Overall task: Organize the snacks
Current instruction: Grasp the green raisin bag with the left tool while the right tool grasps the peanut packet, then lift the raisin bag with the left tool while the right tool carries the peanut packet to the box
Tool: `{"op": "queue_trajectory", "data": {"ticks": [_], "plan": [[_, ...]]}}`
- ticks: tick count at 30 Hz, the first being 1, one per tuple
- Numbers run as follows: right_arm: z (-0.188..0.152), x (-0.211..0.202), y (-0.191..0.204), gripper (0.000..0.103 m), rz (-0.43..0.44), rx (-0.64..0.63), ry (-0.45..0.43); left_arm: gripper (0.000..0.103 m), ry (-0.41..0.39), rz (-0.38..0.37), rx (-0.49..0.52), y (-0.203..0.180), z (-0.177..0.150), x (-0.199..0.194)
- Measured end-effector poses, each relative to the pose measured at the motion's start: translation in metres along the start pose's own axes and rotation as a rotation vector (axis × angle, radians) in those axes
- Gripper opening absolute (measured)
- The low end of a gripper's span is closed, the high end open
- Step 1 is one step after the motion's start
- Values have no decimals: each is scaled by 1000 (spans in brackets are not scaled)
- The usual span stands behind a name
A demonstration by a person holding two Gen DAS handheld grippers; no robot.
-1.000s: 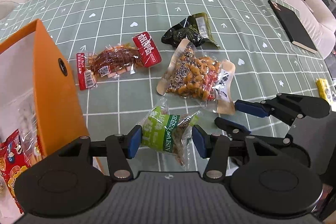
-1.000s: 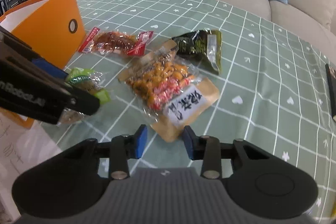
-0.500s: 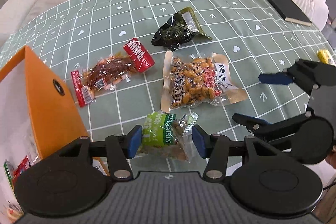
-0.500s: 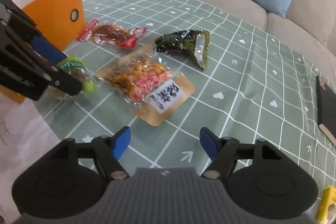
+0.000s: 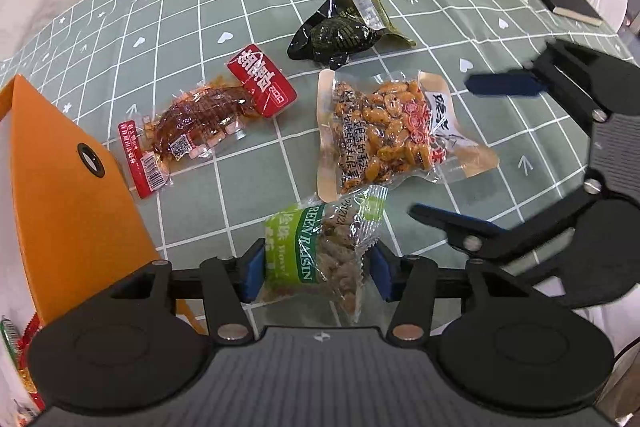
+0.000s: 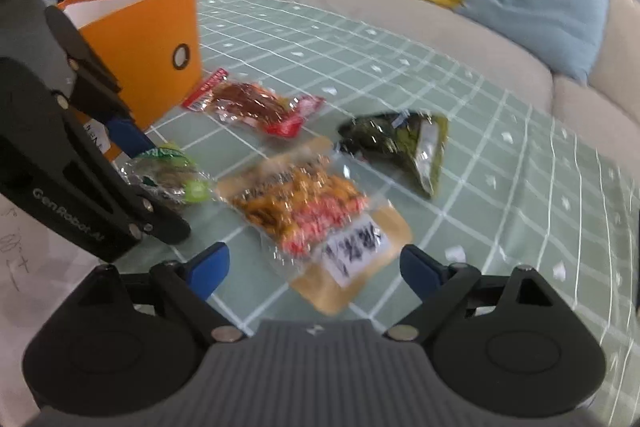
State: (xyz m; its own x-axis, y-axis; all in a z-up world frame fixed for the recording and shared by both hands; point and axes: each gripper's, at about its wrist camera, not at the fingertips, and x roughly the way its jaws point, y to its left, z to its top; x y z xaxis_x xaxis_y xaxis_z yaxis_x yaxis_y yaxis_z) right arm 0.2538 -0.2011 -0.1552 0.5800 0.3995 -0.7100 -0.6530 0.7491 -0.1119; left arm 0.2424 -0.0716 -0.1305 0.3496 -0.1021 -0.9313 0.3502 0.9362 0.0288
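Now the left tool [image 5: 316,269] grips the green raisin packet [image 5: 320,247] near the orange box [image 5: 60,203] at left — best carried clear over its rim before letting go — while the right tool [image 6: 314,267], spread wide, hovers above the nut pouch [image 6: 308,211].

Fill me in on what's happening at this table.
Someone is sorting snacks with two handheld grippers. The left gripper has its jaws shut on a green raisin packet beside the orange box. The right gripper, jaws open, hovers by the nut mix pouch. Two more packets lie on the tablecloth.
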Motion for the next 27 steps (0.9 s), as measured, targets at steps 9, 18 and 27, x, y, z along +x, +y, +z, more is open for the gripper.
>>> {"op": "queue_trajectory", "data": {"ticks": [9,18,27], "plan": [[12,19,2,96,4,-112,-53,55,-31,-54,-91,6,-2,-13],[13,36,-6,92,71,-31,-32,55,-28,-44,-109,7,-4,-13],[14,24,-1,74,34,52,59,54,-61,-55,-152,4,-8,-23]]}}
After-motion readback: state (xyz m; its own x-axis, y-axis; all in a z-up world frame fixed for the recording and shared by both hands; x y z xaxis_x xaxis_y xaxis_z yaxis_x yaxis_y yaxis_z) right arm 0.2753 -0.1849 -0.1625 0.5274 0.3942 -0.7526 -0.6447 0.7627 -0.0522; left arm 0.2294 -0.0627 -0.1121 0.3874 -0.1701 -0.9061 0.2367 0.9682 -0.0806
